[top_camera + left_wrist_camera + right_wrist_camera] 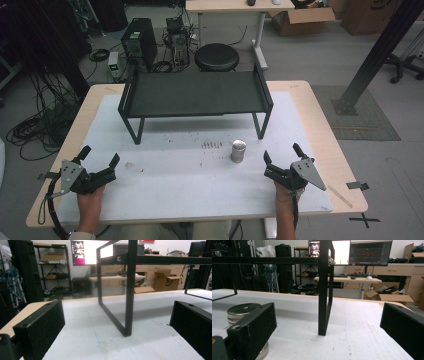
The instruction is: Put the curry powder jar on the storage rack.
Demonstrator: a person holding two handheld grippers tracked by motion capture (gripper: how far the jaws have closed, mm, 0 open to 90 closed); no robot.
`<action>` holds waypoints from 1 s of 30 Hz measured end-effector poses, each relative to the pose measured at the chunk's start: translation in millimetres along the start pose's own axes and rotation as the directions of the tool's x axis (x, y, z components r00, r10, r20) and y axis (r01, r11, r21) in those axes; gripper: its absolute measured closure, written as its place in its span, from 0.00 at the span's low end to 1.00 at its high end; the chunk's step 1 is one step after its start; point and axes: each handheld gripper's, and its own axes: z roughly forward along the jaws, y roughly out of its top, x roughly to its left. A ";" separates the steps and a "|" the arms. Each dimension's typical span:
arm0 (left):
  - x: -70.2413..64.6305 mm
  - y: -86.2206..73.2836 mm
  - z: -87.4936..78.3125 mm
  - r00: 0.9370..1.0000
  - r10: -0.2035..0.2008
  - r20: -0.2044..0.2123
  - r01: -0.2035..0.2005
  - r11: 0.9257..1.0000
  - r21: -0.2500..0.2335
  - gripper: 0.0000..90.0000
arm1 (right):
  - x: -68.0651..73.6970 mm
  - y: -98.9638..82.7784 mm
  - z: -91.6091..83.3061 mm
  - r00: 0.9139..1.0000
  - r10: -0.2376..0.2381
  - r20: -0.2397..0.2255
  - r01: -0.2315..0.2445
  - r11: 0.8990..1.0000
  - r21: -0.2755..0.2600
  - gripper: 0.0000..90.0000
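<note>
A silver metal cylinder [238,151] that looks like stacked discs stands on the white mat [190,175], in front of a low black metal rack [195,94]. My right gripper [281,151] rests open just right of the cylinder, apart from it. In the right gripper view the cylinder [242,311] sits partly behind the left jaw, and the right gripper [328,322] faces a rack leg [323,295] with nothing between its jaws. My left gripper [101,154] lies open near the mat's front left. In the left gripper view the left gripper [116,322] is empty and faces another rack leg [130,290].
The rack spans the back middle of the wooden table [320,125], its legs standing on the mat. Dark smudges [211,145] mark the mat left of the cylinder. A black stool [216,56], computer towers [139,42] and cables stand on the floor beyond the table.
</note>
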 end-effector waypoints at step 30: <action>0.1 0.0 -0.1 1.000 -0.002 0.001 0.002 1.000 -0.002 0.00 | 19.3 29.9 0.2 0.994 -0.004 -0.108 0.004 1.000 0.001 0.00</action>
